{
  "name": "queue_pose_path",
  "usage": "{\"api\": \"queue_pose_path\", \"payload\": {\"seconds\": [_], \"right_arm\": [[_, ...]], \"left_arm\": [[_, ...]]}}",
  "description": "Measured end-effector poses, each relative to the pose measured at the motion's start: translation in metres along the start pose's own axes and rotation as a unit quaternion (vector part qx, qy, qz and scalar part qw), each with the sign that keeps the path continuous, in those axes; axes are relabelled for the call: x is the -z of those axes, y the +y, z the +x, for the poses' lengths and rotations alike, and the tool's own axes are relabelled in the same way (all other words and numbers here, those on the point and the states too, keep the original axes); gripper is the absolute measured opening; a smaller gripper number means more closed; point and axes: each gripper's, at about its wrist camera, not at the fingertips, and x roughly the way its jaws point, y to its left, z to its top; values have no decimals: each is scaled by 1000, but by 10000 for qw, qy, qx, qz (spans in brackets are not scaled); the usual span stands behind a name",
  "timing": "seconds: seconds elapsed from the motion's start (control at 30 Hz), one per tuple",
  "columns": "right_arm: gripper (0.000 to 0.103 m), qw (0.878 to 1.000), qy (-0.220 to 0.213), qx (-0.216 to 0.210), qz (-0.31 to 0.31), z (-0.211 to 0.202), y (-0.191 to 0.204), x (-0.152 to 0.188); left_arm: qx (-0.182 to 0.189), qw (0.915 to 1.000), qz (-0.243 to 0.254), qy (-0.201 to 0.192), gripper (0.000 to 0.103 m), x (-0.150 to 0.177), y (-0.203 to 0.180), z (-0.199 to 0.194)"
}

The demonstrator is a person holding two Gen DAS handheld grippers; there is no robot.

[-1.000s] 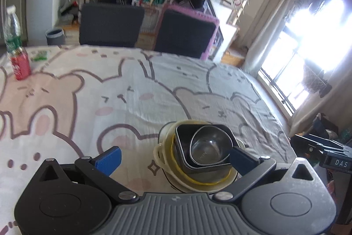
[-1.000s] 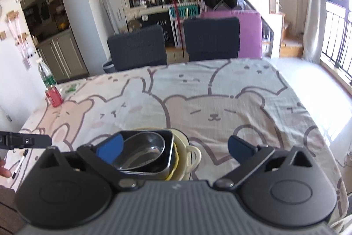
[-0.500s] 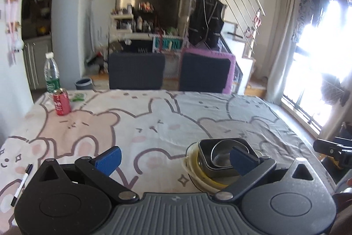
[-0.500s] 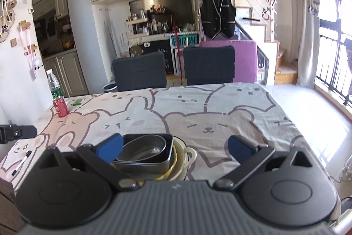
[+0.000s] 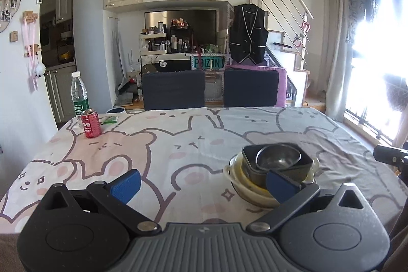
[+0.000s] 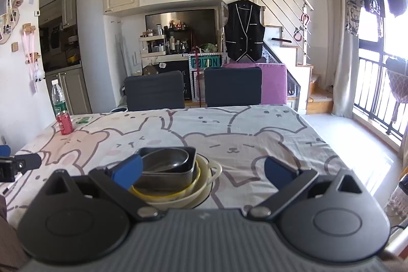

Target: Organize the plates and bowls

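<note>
A nested stack of dishes stands on the bear-print tablecloth (image 5: 178,144): a round metal bowl (image 5: 278,157) inside a dark square bowl (image 5: 303,167), inside a yellow bowl (image 5: 251,184), inside a cream bowl with handles (image 5: 244,193). The stack also shows in the right wrist view (image 6: 173,170). My left gripper (image 5: 202,182) is open and empty, held back above the near table edge, left of the stack. My right gripper (image 6: 204,170) is open and empty, right of the stack.
A red can (image 5: 91,123) and a water bottle (image 5: 79,93) stand at the far left corner. A green packet (image 5: 110,119) lies beside them. Two dark chairs (image 5: 174,89) and a purple one (image 6: 274,86) line the far edge. A window is on the right.
Both grippers have drawn back and risen away from the stack, tilting up so the room shows. The stack has stayed in place. Both stay open.
</note>
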Motion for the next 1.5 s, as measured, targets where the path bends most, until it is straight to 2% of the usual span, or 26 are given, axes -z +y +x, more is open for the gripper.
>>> {"api": "queue_pose_path", "payload": {"seconds": [0.13,0.6,1.5], "right_arm": [[103,9997,-35,127,-227,-1,4,12],[103,9991,-16,73,-427,-6,5,28],[102,9993,-1,40,-370,-4,5,38]], "left_arm": [[36,10000,35,65,103,11,-4,0],[114,9998,168,-22,103,32,-18,-3],[150,9997,175,2,103,35,-21,1]]}}
